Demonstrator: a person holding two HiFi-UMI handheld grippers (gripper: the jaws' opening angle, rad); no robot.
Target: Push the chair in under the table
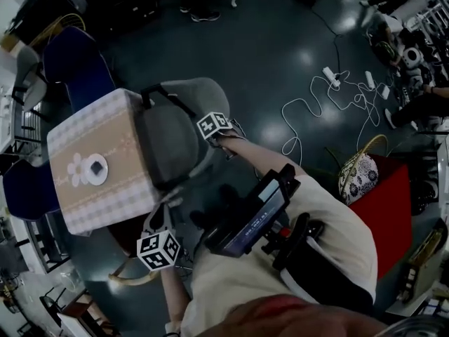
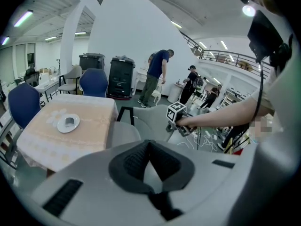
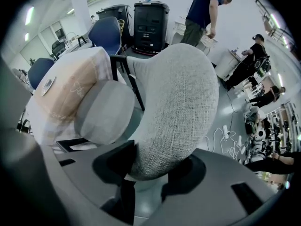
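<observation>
A grey fabric chair stands at the near side of a small table covered with a checked cloth; its seat reaches partly under the tabletop. My right gripper is at the near edge of the backrest, and its jaws are shut on that padded edge. My left gripper hangs lower, by the table's near corner, apart from the chair. Its jaws are shut with nothing between them. A white saucer lies on the cloth.
Two blue chairs stand at the table's far sides. White cables and power strips trail over the dark floor to the right. A red box with a patterned bag stands beside me. People stand near black bins.
</observation>
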